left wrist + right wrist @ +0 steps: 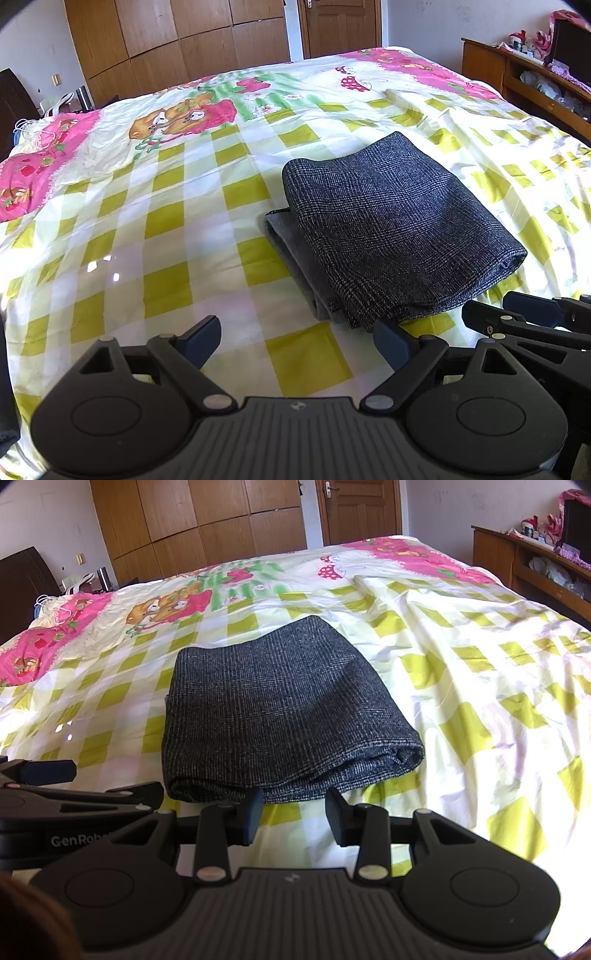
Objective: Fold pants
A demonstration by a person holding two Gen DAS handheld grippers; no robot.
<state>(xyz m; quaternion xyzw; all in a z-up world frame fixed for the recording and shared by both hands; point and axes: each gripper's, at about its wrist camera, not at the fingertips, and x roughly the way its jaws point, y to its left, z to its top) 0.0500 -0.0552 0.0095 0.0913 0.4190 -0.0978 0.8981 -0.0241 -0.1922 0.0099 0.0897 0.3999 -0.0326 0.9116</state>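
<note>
Two grippers: both are hanging just short of the pants, neither one touching the cloth.
Pants (280,709): a dark grey woven bundle, already folded into a thick pad, is lying in the middle of the right wrist frame and at centre right of the left wrist frame.
Bedspread (166,221): a checked yellow-green and white cover is carrying the pants; it is looking wrinkled and soft underneath.
Left gripper (295,339): fingers are standing wide apart at the lower middle of its frame, pinching nothing.
Right gripper (294,814): fingers are standing partly spread at the lower centre of its frame, with nothing between them, right in front of the bundle's near folded edge.
Handling: the fabric is looking soft, fairly thick and limp, not slippery and not fragile; layers are probably sliding over one another if lifted by one corner.
Lighter lining (291,254): a paler inner layer is peeking out on the bundle's left side in the left wrist view.
Where to grip: the rounded near fold is offering the firmest bite, taken through all layers at two spaced spots.
</note>
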